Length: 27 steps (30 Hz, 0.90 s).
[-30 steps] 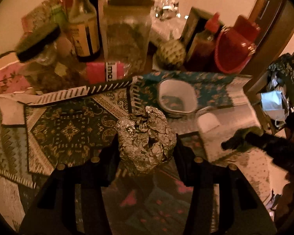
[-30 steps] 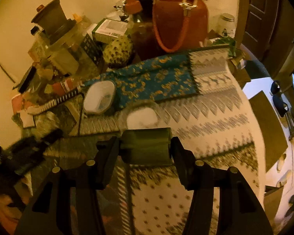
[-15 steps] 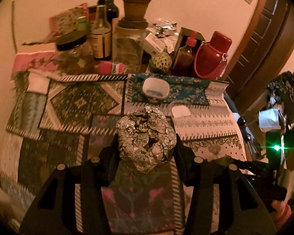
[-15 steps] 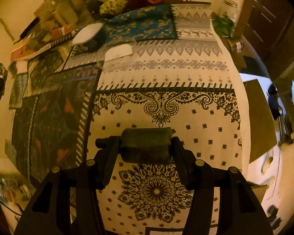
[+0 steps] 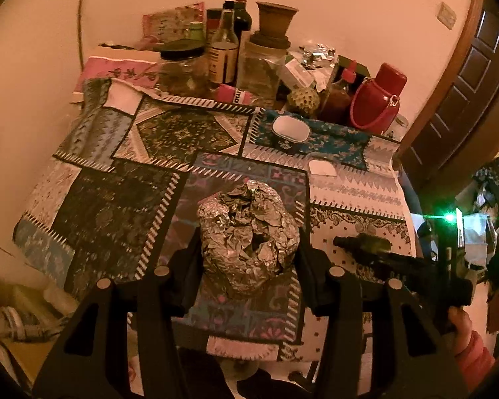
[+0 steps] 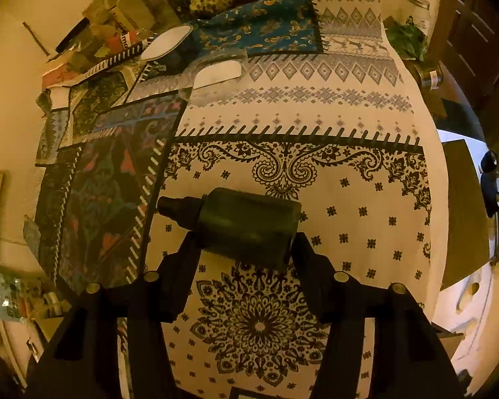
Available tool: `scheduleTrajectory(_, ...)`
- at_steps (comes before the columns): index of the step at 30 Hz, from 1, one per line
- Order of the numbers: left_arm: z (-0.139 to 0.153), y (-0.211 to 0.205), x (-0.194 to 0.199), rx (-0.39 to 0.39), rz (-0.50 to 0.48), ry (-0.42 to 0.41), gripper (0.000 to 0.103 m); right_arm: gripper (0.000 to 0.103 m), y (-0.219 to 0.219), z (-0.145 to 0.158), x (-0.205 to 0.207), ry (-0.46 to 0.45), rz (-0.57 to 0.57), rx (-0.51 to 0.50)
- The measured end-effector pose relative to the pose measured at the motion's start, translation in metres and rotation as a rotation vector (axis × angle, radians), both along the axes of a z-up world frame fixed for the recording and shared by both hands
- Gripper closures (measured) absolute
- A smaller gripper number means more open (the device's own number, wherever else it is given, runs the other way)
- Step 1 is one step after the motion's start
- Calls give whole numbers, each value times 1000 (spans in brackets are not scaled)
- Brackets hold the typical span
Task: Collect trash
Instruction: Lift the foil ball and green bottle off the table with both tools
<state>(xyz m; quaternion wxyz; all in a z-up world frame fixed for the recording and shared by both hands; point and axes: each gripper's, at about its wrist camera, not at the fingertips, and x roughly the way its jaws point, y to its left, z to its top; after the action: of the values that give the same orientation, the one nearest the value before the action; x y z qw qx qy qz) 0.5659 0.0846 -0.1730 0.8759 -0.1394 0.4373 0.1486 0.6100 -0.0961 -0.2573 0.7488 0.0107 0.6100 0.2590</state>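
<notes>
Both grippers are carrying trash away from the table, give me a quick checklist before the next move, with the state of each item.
1. Foil ball clamped in left gripper: ok, a finger on each side.
2. Dark bottle clamped in right gripper: ok, but it sits tilted across the fingers.
3. Bottle cap on: ok, the cap shows at its left end.
4. Both loads clear of the tablecloth: cannot tell.
5. The two grippers apart: ok, the right one is off to the side in the left view.
6. Bin in sight: not ok, neither view shows one.
</notes>
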Motion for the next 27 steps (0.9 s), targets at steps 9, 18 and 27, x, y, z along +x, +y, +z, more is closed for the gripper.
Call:
scheduleTrajectory(9,31,-11,-22,16,-43,-77,54,51,-18,70,-33,-159,-19,53)
scheduleTrajectory(18,85,-21,-83,2,-153,-227,54,51,-28,166,-109,-349,-96,156)
scheduleTrajectory(27,114,-17,-177,8,-266,-319,54,51,-28,217,-219,-470,-171,226)
